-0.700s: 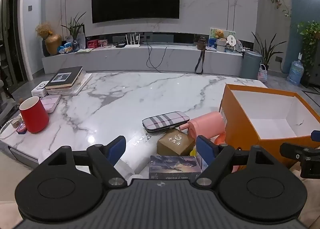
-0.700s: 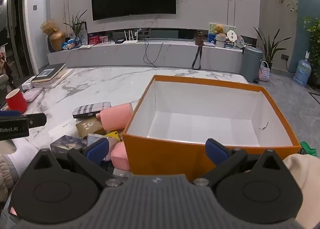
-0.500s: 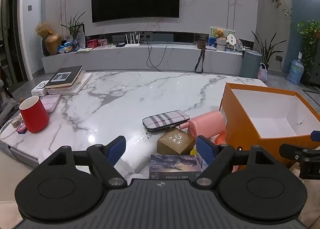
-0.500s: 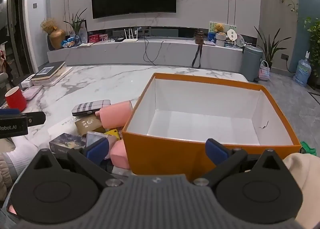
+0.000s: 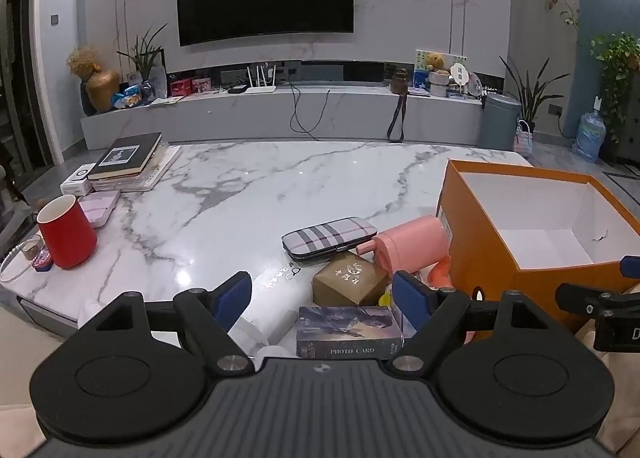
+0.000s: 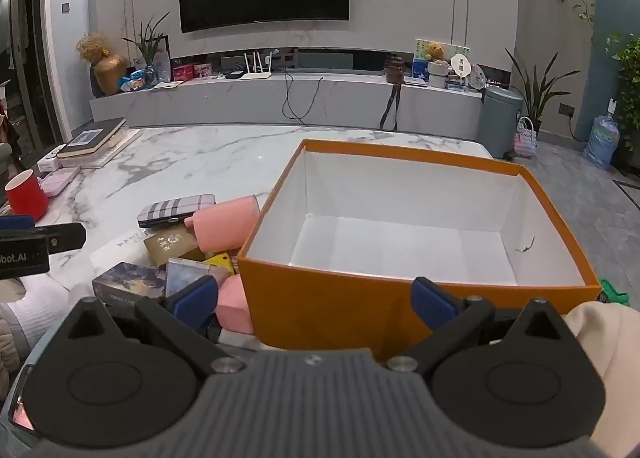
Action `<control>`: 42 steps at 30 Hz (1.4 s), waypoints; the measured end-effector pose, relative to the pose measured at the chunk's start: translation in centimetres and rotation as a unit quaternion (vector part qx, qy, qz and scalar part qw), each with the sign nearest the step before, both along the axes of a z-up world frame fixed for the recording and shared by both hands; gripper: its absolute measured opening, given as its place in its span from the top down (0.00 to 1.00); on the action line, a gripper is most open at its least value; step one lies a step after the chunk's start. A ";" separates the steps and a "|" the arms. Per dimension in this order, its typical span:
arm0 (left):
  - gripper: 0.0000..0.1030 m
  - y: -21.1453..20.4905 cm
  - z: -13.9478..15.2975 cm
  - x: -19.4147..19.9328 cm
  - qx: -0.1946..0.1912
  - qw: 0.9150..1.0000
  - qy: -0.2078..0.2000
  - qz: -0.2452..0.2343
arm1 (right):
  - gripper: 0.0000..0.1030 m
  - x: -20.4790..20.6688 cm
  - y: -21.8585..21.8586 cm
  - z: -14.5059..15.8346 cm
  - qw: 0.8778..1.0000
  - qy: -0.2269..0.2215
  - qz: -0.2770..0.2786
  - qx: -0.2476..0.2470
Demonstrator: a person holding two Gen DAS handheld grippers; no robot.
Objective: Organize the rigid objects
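Left gripper (image 5: 322, 294): blue-padded fingers spread wide, nothing between them, hovering at the lower centre of the left wrist view over the near edge of the white marble table (image 5: 248, 194).

Right gripper (image 6: 316, 296): jaws likewise wide apart and unloaded, at the lower centre of the right wrist view, facing the near wall of the open orange cardboard box with white lining (image 6: 320, 302). Box interior shows only a small dark scrap near its right wall.

Cluster of rigid objects sits on the table just left of the box, lower centre of the left wrist view:
- dark rectangular box printed "PHOTO CARD" (image 5: 349, 332), nearest the left gripper, lying flat;
- brown kraft-paper cube box with white lettering (image 5: 350, 283), just behind it;
- pink cylindrical plastic item lying on its side (image 5: 410, 244), touching or nearly touching the orange box wall;
- plaid pink-and-grey zip case (image 5: 329, 237), left of the pink cylinder, flat;
- small yellow object (image 6: 220, 261), partly hidden among the others; type unclear.

Left side of the left wrist view: red tapered mug with white interior (image 5: 66, 232), upright. Stack of books with a black cover on top (image 5: 126, 156) in the upper left of the table.
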State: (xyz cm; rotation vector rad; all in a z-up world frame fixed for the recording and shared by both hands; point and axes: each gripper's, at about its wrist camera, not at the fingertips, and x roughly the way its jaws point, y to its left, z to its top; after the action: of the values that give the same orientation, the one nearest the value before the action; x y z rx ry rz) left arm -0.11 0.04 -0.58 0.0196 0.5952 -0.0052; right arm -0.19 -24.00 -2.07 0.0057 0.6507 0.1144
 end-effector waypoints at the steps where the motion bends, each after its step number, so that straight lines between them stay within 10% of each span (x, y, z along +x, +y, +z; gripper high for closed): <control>1: 0.09 -0.2 0.2 0.2 0.003 1.000 0.003 -0.001 | 0.02 0.0 0.0 0.0 1.000 0.000 0.000 0.000; 42: 0.09 -0.5 -0.6 0.2 0.010 1.000 0.016 -0.008 | 0.02 0.1 -0.2 -0.3 1.000 0.014 -0.009 -0.005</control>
State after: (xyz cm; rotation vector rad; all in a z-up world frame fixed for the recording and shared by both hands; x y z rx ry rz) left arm 0.10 -0.44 -1.16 0.0428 0.6262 -0.0150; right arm -0.06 -24.16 -2.33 0.0043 0.6798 0.0938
